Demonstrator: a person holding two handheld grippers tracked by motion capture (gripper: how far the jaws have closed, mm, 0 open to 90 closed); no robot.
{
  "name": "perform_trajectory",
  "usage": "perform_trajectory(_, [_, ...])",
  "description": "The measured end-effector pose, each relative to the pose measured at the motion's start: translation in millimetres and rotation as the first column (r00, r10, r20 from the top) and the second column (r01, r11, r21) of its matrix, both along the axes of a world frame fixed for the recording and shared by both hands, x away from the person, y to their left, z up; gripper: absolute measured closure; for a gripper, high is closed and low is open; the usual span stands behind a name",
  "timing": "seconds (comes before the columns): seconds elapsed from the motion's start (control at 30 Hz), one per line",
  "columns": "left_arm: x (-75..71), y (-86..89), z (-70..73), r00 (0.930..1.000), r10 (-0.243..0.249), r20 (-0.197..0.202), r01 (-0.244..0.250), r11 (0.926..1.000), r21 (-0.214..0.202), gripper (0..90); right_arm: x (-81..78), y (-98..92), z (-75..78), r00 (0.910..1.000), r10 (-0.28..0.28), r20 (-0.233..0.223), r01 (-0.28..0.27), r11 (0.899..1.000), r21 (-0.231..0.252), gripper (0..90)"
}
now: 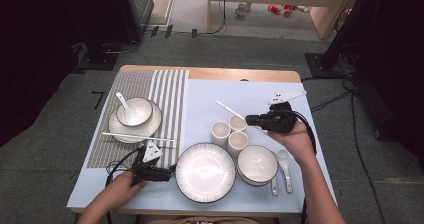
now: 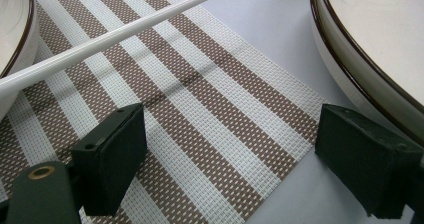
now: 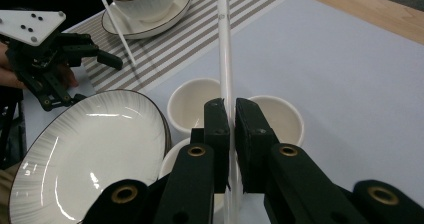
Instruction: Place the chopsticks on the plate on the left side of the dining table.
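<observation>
- Chopstick [image 3: 226, 59]: one slim, smooth white stick, round in section, clamped between the flat black pads of the right gripper [image 3: 229, 115]; it runs out past the jaws above three cups [image 1: 229, 132] toward the pale blue cloth [image 1: 260, 91]. In the high view it slants up and left from the right gripper [image 1: 252, 119], over the cups.
- Second chopstick [image 1: 137, 136]: same white stick, lying across the near rim of the far-left plate [image 1: 117, 130] and out onto the striped mat [image 1: 167, 91]; in the left gripper view its blunt tip ends over the weave.
- Left gripper [image 2: 227, 154]: jaws stand wide apart with nothing between them, blocky matte-black pads hovering low over the mat's near corner, between the second chopstick and the large plate [image 2: 370, 49].
- Mat: coarse woven mesh in brown and white stripes, square-cornered, lying on the smooth cloth.
- Large plate [image 1: 205, 171]: round, glossy off-white, fine radial ribbing, dark rim line.
- Cups: small, plain, cream, handleless, clustered touching.
- Bowl [image 1: 257, 164]: round, cream, dark-rimmed, beside two white ceramic spoons [image 1: 285, 166].
- Far-left plate carries a similar bowl [image 1: 134, 111] with a spoon resting in it.
</observation>
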State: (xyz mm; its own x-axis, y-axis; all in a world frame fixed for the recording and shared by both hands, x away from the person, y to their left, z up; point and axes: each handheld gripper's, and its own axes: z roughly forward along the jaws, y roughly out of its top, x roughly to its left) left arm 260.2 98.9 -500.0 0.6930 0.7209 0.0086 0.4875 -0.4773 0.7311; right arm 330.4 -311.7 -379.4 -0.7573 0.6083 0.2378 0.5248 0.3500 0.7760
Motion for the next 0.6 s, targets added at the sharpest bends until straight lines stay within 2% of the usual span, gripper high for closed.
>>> perform_trajectory(0.23, [0.1,0.0,0.0,1.0000,0.000,-0.001,0.000,1.0000,0.000,13.2,1.7,7.5,4.1,0.9998,0.016,0.012,-0.016,1.000,-0.009,85.0])
perform_trajectory(0.33, [0.2,0.0,0.0,1.0000,0.000,-0.001,0.000,1.0000,-0.001,13.2,2.8,9.6,4.1,0.9988,0.049,0.007,-0.049,0.999,0.008,84.9])
perform_trajectory(0.6, [0.2,0.0,0.0,1.0000,0.001,-0.001,-0.001,1.0000,-0.002,13.1,5.3,19.1,8.1,0.9975,0.069,0.013,-0.069,0.997,-0.020,84.9])
